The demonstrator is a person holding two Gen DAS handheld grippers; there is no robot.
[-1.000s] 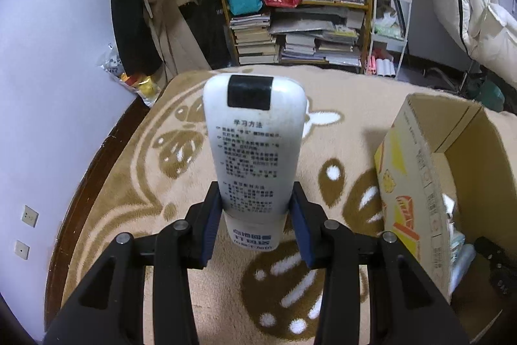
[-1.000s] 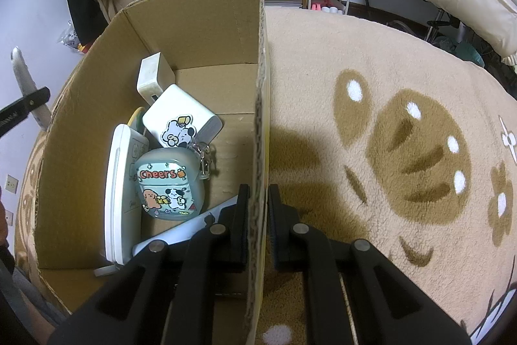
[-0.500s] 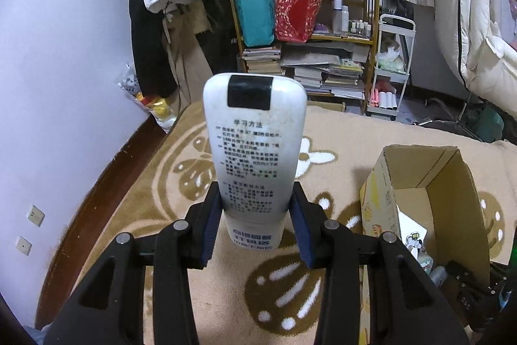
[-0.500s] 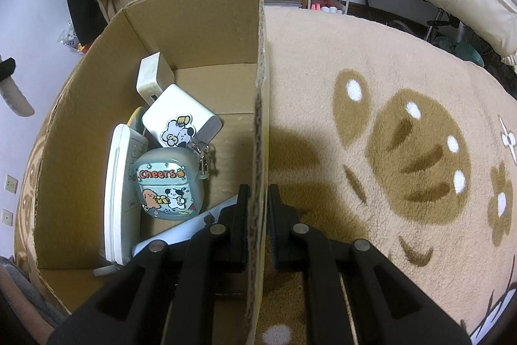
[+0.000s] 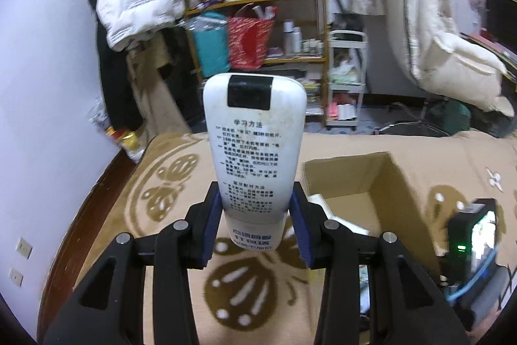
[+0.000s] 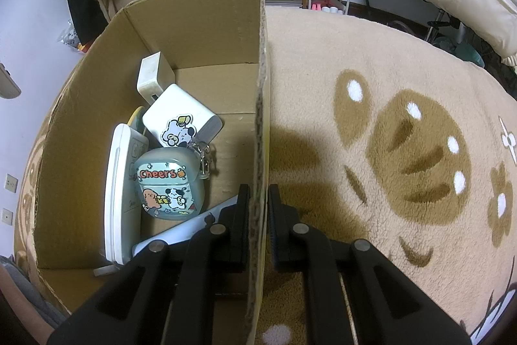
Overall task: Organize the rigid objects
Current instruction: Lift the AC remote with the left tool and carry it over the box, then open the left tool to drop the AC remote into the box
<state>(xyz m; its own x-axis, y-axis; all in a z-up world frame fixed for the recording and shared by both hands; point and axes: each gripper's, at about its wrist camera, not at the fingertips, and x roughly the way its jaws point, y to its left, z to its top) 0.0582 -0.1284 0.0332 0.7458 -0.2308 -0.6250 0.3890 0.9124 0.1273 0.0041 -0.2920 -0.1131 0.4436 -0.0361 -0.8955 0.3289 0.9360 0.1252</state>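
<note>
The left claw (image 5: 255, 212) grips a white remote (image 5: 254, 151) by its lower end, blue pads tight on both sides, the remote standing upright with its printed back to the camera. Over the last second this claw has risen and swung: a second ago the box (image 5: 381, 180) sat low at the right edge of the left wrist view, seen side-on, and now it lies ahead and to the right, its open top in sight from above. The background is smeared, so the claw looks to be mid-swing. The remote itself has not slipped in the grip.

The right claw (image 6: 258, 196) has not shifted at all: it pinches the right wall of the box, one finger inside, one outside, steadying it on the patterned blanket (image 6: 387, 134). Inside lie another remote (image 6: 121, 189) on edge along the left wall, an earbud case (image 6: 168, 183), a white charger (image 6: 181, 122) and a small white block (image 6: 152, 80).

Judging by this, the carry is nearly over; the remote is close to hanging above the box but not yet over its mouth. The bare floor of the box near the right wall seems the likeliest place for it.
</note>
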